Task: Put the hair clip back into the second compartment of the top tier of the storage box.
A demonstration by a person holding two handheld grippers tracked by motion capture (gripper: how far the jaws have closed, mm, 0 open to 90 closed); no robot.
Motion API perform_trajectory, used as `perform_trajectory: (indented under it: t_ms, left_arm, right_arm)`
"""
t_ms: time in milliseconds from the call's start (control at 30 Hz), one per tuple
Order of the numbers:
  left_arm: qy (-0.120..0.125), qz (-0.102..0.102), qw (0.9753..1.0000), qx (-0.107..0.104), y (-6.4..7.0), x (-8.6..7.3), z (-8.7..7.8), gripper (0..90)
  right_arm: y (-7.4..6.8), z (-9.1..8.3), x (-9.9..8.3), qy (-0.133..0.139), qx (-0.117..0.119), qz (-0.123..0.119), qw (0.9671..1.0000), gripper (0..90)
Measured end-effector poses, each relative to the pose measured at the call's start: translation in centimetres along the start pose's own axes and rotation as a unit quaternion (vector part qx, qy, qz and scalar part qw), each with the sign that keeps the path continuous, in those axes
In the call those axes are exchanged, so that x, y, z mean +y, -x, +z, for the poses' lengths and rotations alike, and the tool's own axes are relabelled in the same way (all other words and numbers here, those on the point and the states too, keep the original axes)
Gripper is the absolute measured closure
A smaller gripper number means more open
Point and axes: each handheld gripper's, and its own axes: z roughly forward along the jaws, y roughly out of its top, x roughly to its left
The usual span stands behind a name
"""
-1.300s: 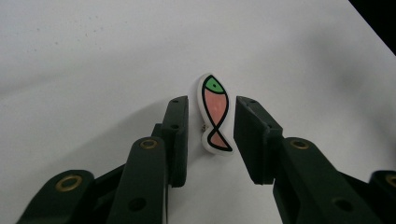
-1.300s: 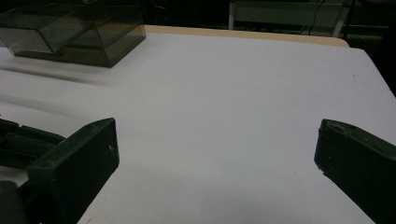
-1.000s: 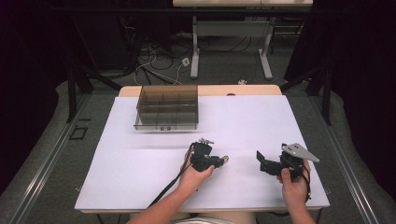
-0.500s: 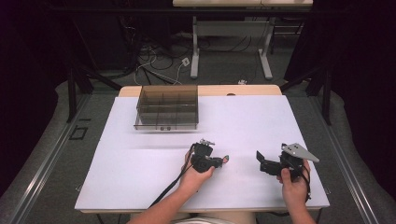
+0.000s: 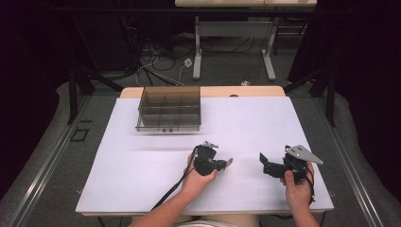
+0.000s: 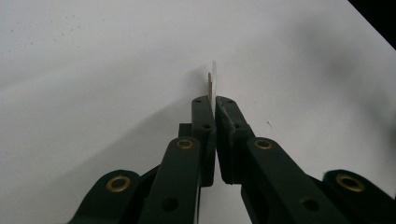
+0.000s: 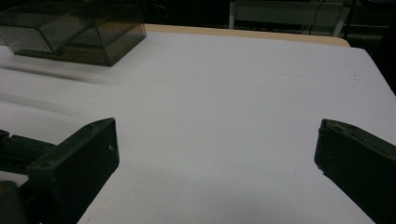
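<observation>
My left gripper sits at the table's front centre, pointing right, shut on a small thin flat piece. In the left gripper view that piece stands edge-on, whitish and tan, sticking out past the closed jaws of the left gripper just above the white table. My right gripper hovers at the front right, pointing left toward the other one. Its jaws are wide apart and the right gripper has nothing between them.
A smoky clear box with compartments stands at the back left of the white table top; the box is also far left in the right gripper view. A tan table edge runs behind.
</observation>
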Motion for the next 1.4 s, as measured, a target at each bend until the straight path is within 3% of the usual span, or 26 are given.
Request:
perform_trajectory:
  t_ms: [67, 600, 800, 933, 1400]
  left_arm:
    - [-0.003, 0.007, 1.0000, 0.001, 0.0, 0.1, -0.2, 87.1]
    - [0.027, -0.001, 0.9996, 0.012, -0.6, 0.6, -1.4, 87.1]
    - [0.029, 0.005, 0.9994, 0.017, -0.9, 0.9, -2.0, 87.1]
    - [0.035, -0.003, 0.9992, 0.021, -1.0, 1.0, -2.3, 87.1]
    - [0.048, 0.004, 0.9983, 0.033, -1.5, 1.7, -3.8, 87.1]
  right_arm:
    - [0.0, 0.0, 0.0, 0.001, 0.001, 0.000, 1.0000, 0.0]
    - [0.0, 0.0, 0.0, 0.001, 0.001, 0.001, 1.0000, 0.0]
    - [0.0, 0.1, 0.0, 0.003, 0.002, 0.000, 1.0000, 0.0]
    - [0.0, 0.1, -0.1, 0.004, 0.000, 0.000, 1.0000, 0.0]
    - [-0.1, 0.1, -0.1, 0.000, 0.000, 0.003, 1.0000, 0.0]
